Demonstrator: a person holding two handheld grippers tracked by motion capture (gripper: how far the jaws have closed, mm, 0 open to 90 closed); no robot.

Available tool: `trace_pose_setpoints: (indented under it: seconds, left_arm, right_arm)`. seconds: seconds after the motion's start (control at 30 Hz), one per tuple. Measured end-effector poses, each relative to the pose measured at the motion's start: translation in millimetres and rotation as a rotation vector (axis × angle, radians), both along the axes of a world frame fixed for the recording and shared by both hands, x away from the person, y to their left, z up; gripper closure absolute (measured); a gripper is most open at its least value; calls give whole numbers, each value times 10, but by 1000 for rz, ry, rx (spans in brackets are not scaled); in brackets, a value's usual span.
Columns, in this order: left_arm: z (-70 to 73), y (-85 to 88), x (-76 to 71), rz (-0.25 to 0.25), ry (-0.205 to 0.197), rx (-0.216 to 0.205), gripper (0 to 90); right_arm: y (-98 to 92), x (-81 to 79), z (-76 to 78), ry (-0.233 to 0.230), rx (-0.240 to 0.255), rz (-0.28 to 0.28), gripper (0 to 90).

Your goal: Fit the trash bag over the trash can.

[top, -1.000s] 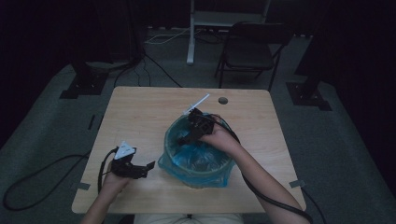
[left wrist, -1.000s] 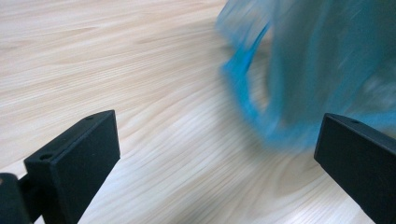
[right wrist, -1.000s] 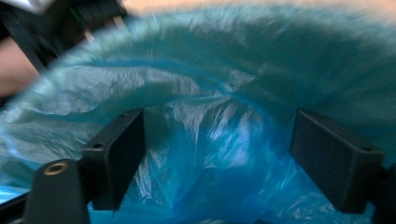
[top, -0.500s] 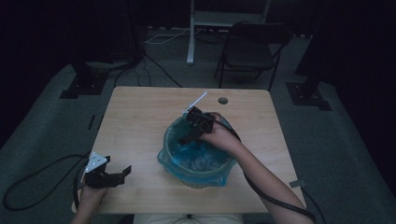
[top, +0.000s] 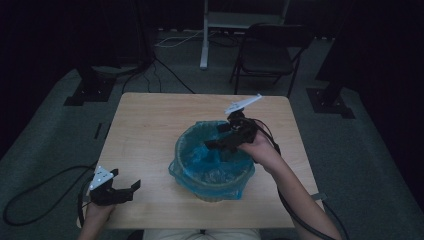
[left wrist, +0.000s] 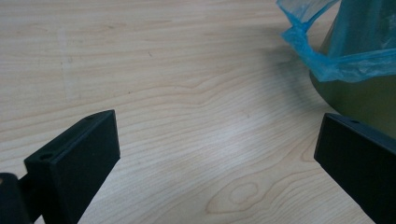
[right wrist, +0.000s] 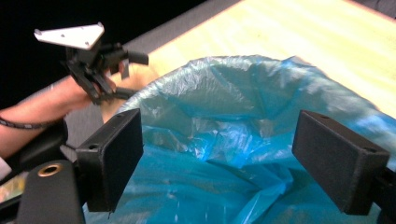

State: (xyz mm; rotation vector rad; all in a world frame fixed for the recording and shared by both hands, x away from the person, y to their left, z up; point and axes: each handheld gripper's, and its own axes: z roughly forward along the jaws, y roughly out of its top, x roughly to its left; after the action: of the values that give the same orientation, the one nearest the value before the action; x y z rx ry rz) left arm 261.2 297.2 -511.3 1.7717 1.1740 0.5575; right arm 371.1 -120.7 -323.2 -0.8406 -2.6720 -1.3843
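A round bin lined with a blue plastic bag [top: 200,162] stands on the wooden table [top: 145,130], right of centre. My right gripper [top: 216,136] hovers over the bin's far right rim, open, with nothing between its jaws. In the right gripper view the open right gripper [right wrist: 217,140] looks down into the crumpled blue bag [right wrist: 224,121]. My left gripper [top: 126,181] sits at the near left corner of the table, open and holding nothing. In the left gripper view the left gripper [left wrist: 217,140] spans bare wood, with the bin [left wrist: 359,93] and bag edge [left wrist: 322,51] at the right.
A folding chair [top: 270,55] and a white stand [top: 205,35] are on the floor beyond the table. Dark stand bases [top: 85,92] flank it, and cables [top: 30,200] trail at the left. The other hand's gripper [right wrist: 100,65] shows past the bag.
My left gripper has drawn back leftward, away from the bin, toward the table's near left corner. The right gripper has stayed over the bin's rim.
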Motion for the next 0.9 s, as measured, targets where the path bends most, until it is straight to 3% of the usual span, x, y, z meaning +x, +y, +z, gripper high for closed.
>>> trace_pose_setpoints:
  seconds: [0.03, 0.13, 0.23, 0.33, 0.5, 0.63, 0.9]
  left_arm:
    - [0, 0, 0, 0, 0, 0, 8]
    - [-1, 9, 5, 13, 6, 6, 8]
    - [-10, -2, -12, 17, -1, 17, 8]
    - [-35, 8, -25, 22, -3, 43, 8]
    - [-29, 90, -39, 29, -6, 32, 8]
    - [20, 179, -74, 34, -40, 5, 8]
    - [93, 285, -173, 3, -84, 30, 7]
  right_arm:
    - [0, 0, 0, 0, 0, 0, 158]
    - [-132, -59, 3, 14, 70, -11, 158]
    - [-147, -87, -14, -3, 71, -10, 158]
    - [-180, -128, -45, 5, 108, -7, 158]
    - [-343, -259, -61, -59, 132, -52, 158]
    - [-591, -344, -87, -130, 150, -171, 158]
    - [-1091, -399, -199, -263, 267, -428, 158]
